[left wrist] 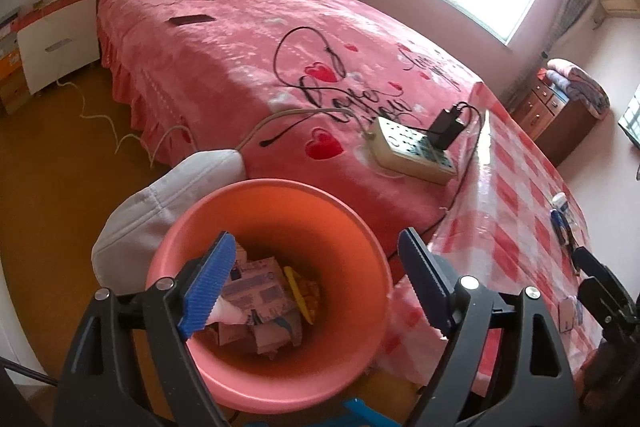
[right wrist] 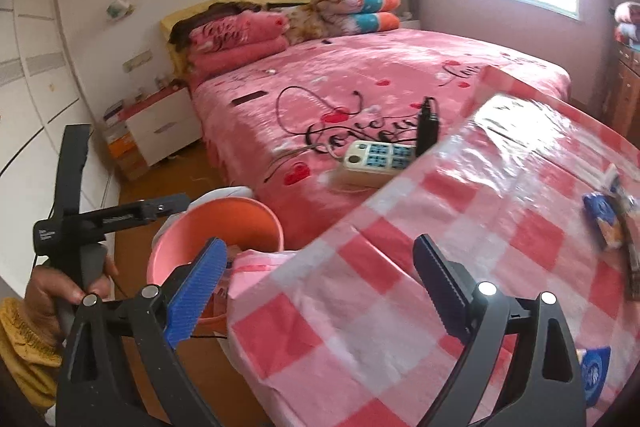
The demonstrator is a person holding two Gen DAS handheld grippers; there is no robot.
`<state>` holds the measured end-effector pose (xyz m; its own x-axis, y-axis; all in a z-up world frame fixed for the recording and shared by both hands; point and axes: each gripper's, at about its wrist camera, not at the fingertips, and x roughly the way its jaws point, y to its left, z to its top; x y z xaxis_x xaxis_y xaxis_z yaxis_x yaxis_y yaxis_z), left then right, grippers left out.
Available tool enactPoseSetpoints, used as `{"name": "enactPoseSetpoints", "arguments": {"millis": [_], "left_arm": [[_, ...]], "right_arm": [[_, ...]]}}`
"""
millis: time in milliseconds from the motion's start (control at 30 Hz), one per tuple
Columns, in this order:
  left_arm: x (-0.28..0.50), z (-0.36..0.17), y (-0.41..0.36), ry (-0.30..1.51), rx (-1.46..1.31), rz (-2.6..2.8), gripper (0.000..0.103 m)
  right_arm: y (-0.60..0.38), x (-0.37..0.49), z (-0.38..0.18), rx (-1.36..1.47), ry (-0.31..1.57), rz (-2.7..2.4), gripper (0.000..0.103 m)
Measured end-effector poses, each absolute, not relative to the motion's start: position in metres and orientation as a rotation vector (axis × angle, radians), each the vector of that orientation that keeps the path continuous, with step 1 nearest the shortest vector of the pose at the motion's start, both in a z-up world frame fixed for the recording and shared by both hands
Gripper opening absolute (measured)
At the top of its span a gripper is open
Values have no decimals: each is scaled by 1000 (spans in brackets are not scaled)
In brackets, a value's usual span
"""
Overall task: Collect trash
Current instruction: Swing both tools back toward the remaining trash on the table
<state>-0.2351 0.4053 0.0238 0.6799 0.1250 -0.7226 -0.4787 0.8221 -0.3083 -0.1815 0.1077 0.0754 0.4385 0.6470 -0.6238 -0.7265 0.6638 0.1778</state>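
My left gripper (left wrist: pixel 316 283) hangs over the pink plastic bin (left wrist: pixel 256 379), its ribbed blue pads spread wide with nothing between them. The bin is round and smooth-walled, flaring toward the rim, and it is the landmark for everything else. Inside it lies crumpled trash (left wrist: pixel 260 307): flattened cardboard cartons with purple print, a yellow wrapper and a pale tube-shaped piece. Behind the bin, touching its rim, slumps a soft white quilted cushion (left wrist: pixel 160 203). Just right of the bin, the glossy red-and-white checked tablecloth (left wrist: pixel 516 211) drapes off the table edge.

My right gripper (right wrist: pixel 320 287) hovers above that cloth, right of the bin, its toothed pads also wide apart and empty. Further right of the bin, on the cloth, lie more scraps: a crinkly blue snack packet (right wrist: pixel 604 223) and, at the near right edge, another blue wrapper (right wrist: pixel 596 371).

Beyond the bin spreads the plush pink bedspread (left wrist: pixel 240 59) printed with hearts and black script. On it, behind and right of the bin, rests a cream rectangular power strip (left wrist: pixel 412 151) with a black adapter (left wrist: pixel 448 127) plugged in.
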Motion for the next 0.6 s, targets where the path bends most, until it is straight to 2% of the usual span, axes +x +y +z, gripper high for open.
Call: {"name": "enactPoseSetpoints", "arguments": {"millis": [600], "left_arm": [[-196,55,310,784,-358,209,86]], "right_arm": [[38,-170,72,17,692,798,93]]}}
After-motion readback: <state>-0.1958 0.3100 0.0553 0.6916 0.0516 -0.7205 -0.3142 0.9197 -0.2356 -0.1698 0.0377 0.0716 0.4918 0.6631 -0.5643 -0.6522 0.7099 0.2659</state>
